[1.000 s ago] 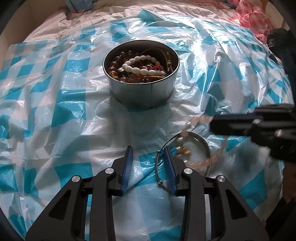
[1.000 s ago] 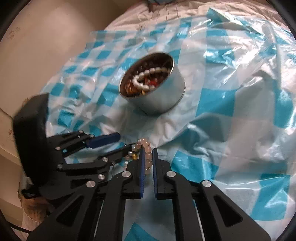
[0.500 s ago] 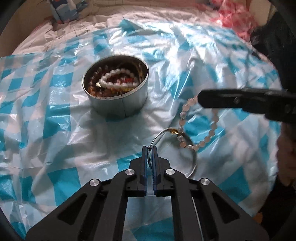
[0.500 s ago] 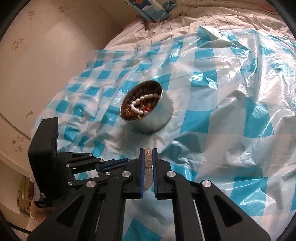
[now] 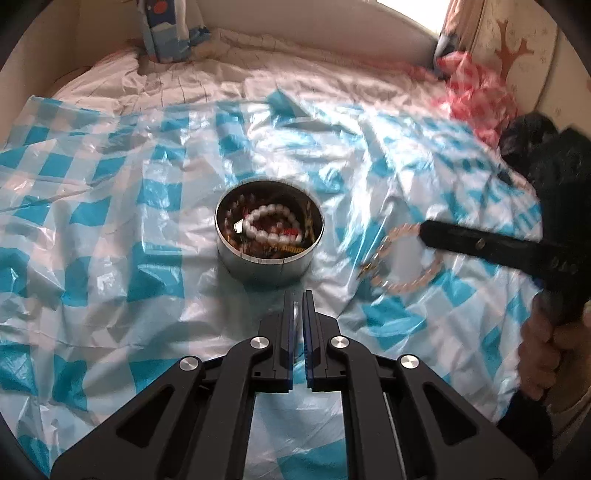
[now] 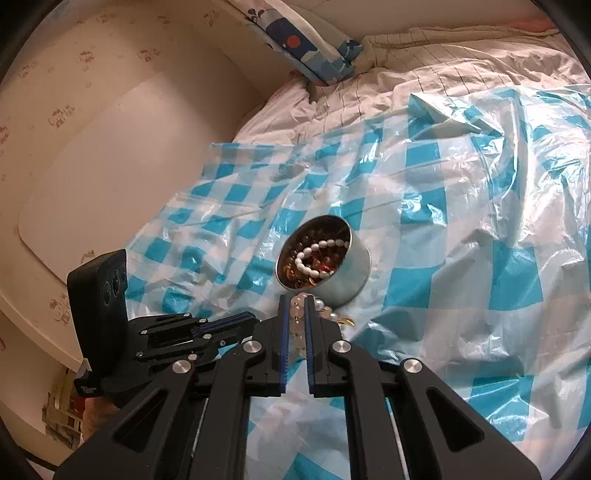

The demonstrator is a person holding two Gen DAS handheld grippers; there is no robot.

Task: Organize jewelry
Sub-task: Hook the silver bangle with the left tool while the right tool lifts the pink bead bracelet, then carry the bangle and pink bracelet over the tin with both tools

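A round metal tin (image 5: 269, 240) (image 6: 325, 266) full of beaded jewelry, with a white bead string on top, sits on the blue-checked plastic sheet (image 5: 110, 229). My left gripper (image 5: 296, 299) is shut on a thin metal bangle (image 5: 295, 314), seen edge-on between the pads, and is raised in front of the tin. My right gripper (image 6: 296, 302) is shut on a pale pink bead bracelet (image 6: 297, 314). In the left wrist view that bracelet (image 5: 402, 258) hangs as a loop from the right gripper (image 5: 424, 230), to the right of the tin and above the sheet.
The sheet covers a bed with rumpled white bedding (image 5: 258, 70). A blue patterned pillow (image 5: 166, 29) leans at the headboard. Pink plastic (image 5: 476, 85) and a dark object (image 5: 528, 136) lie at the far right. A beige wall panel (image 6: 110, 147) borders the bed on the left.
Both grippers have lifted up and back from the sheet. The left one shut on the bangle a second ago and now holds it raised. The bracelet has swung up toward the tin.
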